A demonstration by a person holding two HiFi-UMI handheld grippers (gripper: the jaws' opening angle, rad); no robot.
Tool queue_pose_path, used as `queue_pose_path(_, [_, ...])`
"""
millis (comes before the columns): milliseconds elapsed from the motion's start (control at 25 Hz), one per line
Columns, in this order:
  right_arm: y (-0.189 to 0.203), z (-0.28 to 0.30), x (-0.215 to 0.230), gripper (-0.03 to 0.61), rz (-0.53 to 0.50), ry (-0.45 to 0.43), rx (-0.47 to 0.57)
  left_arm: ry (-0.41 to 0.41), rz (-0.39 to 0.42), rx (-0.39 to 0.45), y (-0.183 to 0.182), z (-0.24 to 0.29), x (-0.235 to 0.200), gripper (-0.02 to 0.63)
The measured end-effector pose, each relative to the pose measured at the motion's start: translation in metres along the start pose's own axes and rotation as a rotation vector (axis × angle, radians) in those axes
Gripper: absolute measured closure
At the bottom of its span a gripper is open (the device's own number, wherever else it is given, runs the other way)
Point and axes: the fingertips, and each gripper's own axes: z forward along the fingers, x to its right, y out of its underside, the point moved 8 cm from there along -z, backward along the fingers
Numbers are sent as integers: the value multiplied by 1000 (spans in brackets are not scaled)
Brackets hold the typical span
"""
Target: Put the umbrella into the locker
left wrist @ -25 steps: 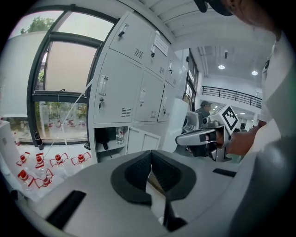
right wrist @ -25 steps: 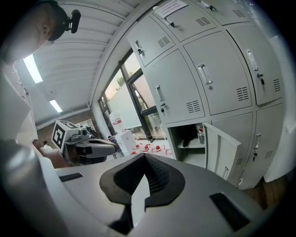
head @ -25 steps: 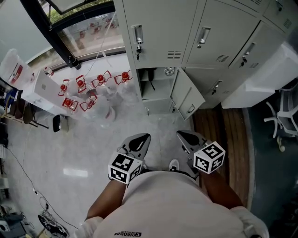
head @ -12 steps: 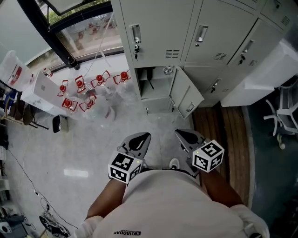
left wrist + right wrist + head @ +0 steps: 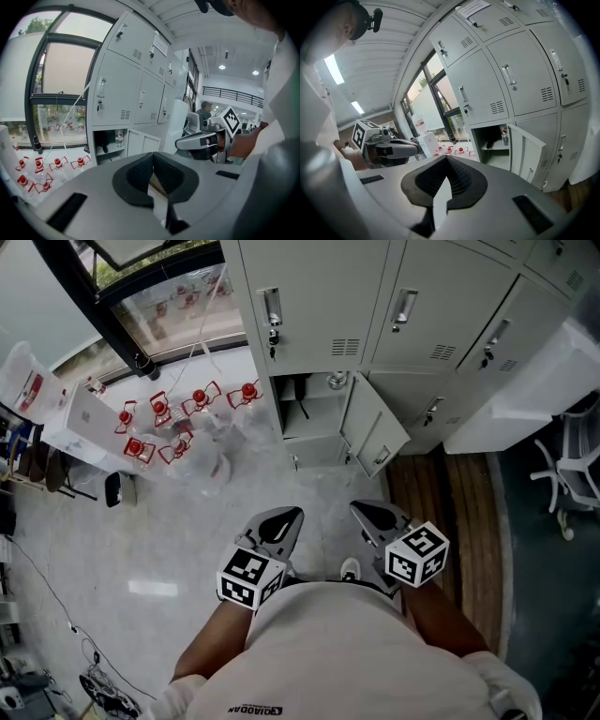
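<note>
Umbrella, or what is most likely it, is showing as a dark, slim shape (image 5: 301,401) hanging upright inside the open lower locker (image 5: 314,418), against its left wall; the view is too small and dim there to be sure of the object. A clear bottle (image 5: 338,382) is standing on the locker's upper shelf to the right of the dark shape, and the locker door (image 5: 375,432) is swinging wide to the right.

The person is standing well back from the lockers, holding both tools low in front of the body. The left hand-held gripper (image 5: 291,516) is resting with its jaws together and nothing between them, and the right hand-held gripper (image 5: 362,511) is likewise closed on nothing. Both are pointing toward the open compartment from a distance.

Judging from this, the placing step is looking finished, with the umbrella inside and both tools empty. If so, the next move is calling for one gripper to reach the free edge of the door and push it closed, taking care that the door is not catching on the hanging shape. If the dark shape is not the umbrella, the person is needing to find it first, since no other candidate is showing on the floor nearby.
</note>
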Motion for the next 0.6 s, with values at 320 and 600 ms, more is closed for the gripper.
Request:
queue_pose_path(320, [3,1,0,538,3,-1,1,-10,-5,3,3,-1,-1,598])
queue_pose_path(600, [1,2,1,538,5,-1,4,-12,-5,7,0,0,-2,598])
